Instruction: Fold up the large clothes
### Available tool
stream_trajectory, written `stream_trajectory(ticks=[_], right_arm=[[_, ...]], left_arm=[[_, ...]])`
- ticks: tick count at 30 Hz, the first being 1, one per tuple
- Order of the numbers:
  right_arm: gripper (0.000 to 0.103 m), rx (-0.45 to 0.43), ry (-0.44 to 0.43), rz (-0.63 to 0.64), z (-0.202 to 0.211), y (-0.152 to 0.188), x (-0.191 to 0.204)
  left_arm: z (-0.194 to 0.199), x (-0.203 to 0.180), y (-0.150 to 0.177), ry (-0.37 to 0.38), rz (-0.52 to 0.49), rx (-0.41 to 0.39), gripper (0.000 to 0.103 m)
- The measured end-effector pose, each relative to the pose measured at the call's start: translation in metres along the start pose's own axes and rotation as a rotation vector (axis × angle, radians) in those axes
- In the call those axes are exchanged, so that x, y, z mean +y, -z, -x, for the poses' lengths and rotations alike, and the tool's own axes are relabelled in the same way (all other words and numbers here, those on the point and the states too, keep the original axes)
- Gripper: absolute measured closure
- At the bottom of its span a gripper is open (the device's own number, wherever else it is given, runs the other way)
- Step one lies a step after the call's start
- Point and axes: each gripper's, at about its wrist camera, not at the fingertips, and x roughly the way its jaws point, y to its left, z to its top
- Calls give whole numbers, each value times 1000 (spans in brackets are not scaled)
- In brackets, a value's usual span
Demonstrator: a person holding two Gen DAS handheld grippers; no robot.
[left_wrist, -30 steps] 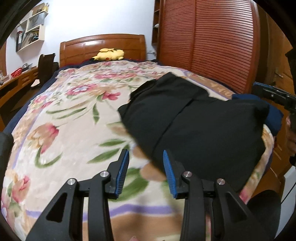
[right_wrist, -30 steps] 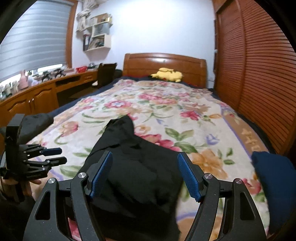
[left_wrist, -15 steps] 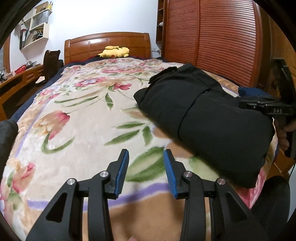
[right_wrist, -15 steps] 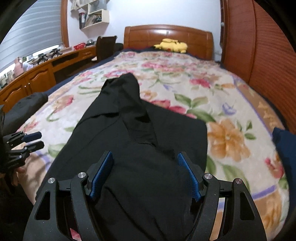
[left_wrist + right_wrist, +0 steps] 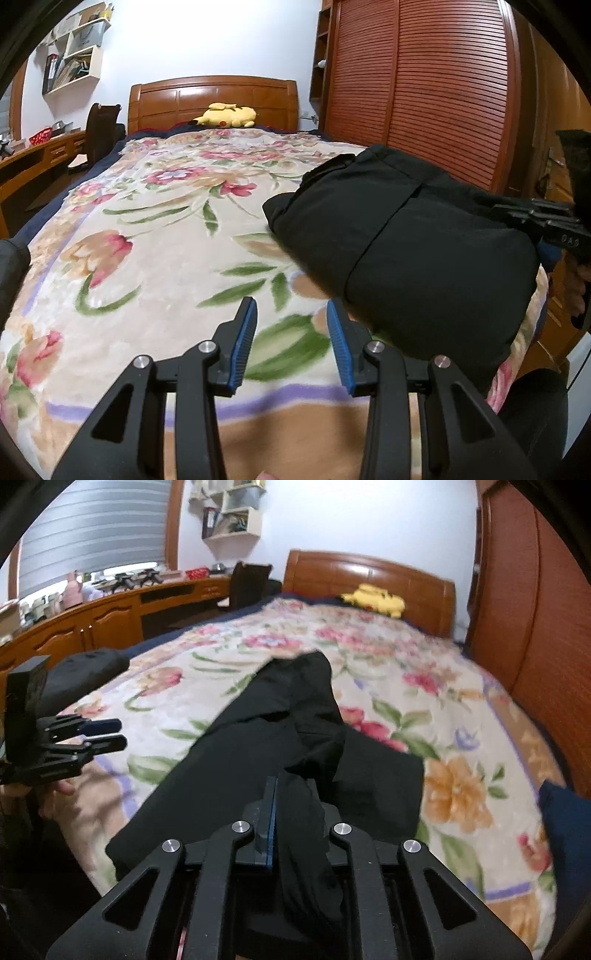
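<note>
Right wrist view showed the right gripper (image 5: 275,823) just closing, clenched on a bunched near fold of the black garment (image 5: 240,746), which lay on the bed's (image 5: 461,716) near end. Left gripper (image 5: 290,341) stood parted, empty. The cloth looked soft, limp, light; edges and corners seemed the best holds.

The only lettering sits on the side of the right tool (image 5: 532,218), seen upside down from the left wrist; it reads roughly "DAS".
</note>
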Motion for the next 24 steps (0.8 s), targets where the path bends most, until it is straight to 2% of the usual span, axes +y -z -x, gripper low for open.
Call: stream_trajectory(ticks=[6, 11, 16, 24], right_arm=[[94, -35, 72, -10, 28, 7, -11], [95, 50, 145, -89, 11, 40, -42], [95, 100, 149, -172, -5, 67, -61], [95, 137, 153, -175, -17, 75, -54]], left_arm=[[-1, -8, -2, 17, -13, -9, 65], [0, -15, -3, 26, -28, -13, 65], [0, -16, -2, 26, -30, -15, 65], [1, -15, -2, 22, -32, -15, 64]])
